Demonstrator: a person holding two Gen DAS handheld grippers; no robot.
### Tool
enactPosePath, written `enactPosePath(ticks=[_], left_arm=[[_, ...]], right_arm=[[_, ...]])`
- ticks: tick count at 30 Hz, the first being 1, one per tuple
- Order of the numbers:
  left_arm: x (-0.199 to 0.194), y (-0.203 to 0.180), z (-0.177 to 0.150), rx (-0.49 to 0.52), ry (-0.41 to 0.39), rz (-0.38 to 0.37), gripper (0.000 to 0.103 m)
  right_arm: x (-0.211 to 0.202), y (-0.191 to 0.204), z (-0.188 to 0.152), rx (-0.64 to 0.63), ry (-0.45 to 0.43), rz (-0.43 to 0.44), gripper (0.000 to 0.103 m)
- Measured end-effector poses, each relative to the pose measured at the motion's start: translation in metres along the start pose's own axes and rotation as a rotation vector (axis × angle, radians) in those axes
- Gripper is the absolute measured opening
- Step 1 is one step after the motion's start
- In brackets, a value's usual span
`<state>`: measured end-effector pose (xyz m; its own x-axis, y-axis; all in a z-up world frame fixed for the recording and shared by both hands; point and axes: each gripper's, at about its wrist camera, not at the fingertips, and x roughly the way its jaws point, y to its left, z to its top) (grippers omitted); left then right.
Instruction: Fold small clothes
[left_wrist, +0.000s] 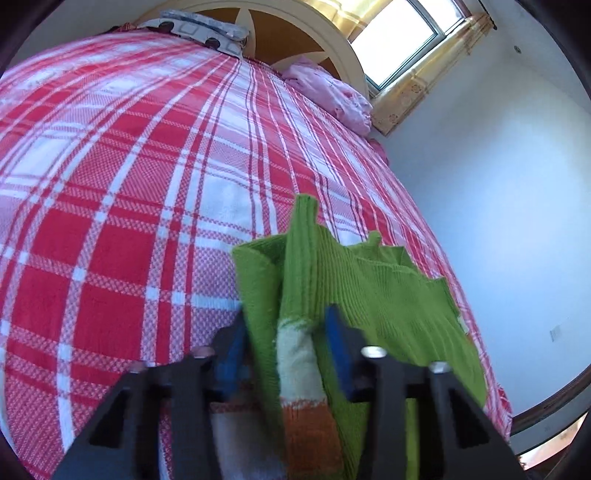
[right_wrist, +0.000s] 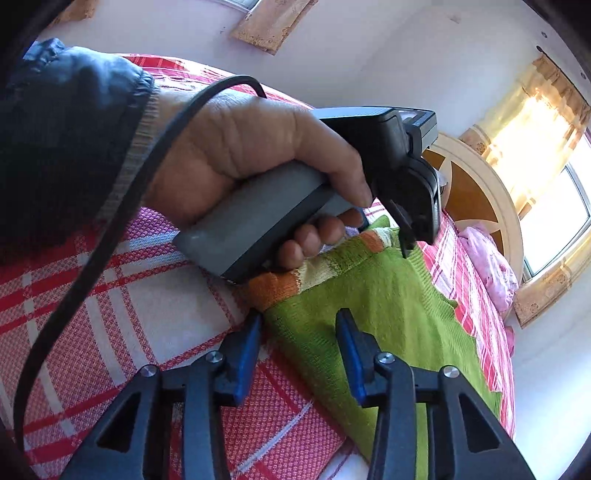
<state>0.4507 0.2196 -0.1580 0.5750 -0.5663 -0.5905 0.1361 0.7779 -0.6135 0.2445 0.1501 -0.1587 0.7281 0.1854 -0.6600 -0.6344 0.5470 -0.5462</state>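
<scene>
A small green knit garment (left_wrist: 373, 295) with white and orange stripes lies on the red plaid bed (left_wrist: 110, 184). My left gripper (left_wrist: 286, 328) has its blue pads on either side of the bunched striped end, with cloth between them. In the right wrist view the same garment (right_wrist: 388, 314) spreads flat, striped edge (right_wrist: 295, 280) toward the far side. My right gripper (right_wrist: 299, 332) is open, its jaws straddling the garment's near corner without pinching it. The left gripper's body (right_wrist: 399, 166) and the hand holding it (right_wrist: 240, 147) sit at the striped edge.
A pink bundle of cloth (left_wrist: 332, 92) lies near the round headboard (left_wrist: 280, 40), with a patterned pillow (left_wrist: 199, 29) beside it. A window with yellow curtains (left_wrist: 399, 40) is behind. The bed's right edge (left_wrist: 491, 369) drops off beside the white wall. A black cable (right_wrist: 92, 258) trails from the left gripper.
</scene>
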Motion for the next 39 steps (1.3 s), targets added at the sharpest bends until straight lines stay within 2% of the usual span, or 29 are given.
enactPosePath(ticks=[2,4,5,10,13,17,25,32,39], left_arm=[[0.001,0.004,-0.001,-0.021,0.005,-0.024,0.017],[0.000,0.005,-0.002,-0.030,0.004,-0.038,0.014],[-0.002,0.007,-0.002,-0.040,-0.002,-0.050,0.014],[-0.013,0.022,-0.006,-0.129,-0.033,-0.168,0.013],[-0.014,0.021,-0.007,-0.132,-0.036,-0.167,0.013],[-0.019,0.018,-0.009,-0.136,-0.043,-0.177,0.013],[-0.024,0.017,-0.007,-0.243,-0.041,-0.222,0.013],[-0.030,-0.012,0.001,-0.259,-0.085,-0.264,0.013],[-0.027,-0.052,0.015,-0.204,-0.085,-0.264,0.013]], right_arm=[[0.001,0.001,-0.001,-0.004,0.003,0.013,0.022],[0.003,0.000,-0.001,-0.006,0.009,0.023,0.016],[0.002,-0.001,-0.001,-0.001,0.006,0.030,0.009],[-0.005,-0.029,-0.005,0.103,-0.042,0.085,0.007],[0.000,-0.034,-0.009,0.129,-0.034,0.117,0.007],[-0.012,-0.051,-0.009,0.176,-0.082,0.131,0.007],[-0.027,-0.083,-0.021,0.302,-0.133,0.170,0.007],[-0.044,-0.115,-0.035,0.416,-0.177,0.184,0.007],[-0.053,-0.148,-0.056,0.521,-0.202,0.179,0.007]])
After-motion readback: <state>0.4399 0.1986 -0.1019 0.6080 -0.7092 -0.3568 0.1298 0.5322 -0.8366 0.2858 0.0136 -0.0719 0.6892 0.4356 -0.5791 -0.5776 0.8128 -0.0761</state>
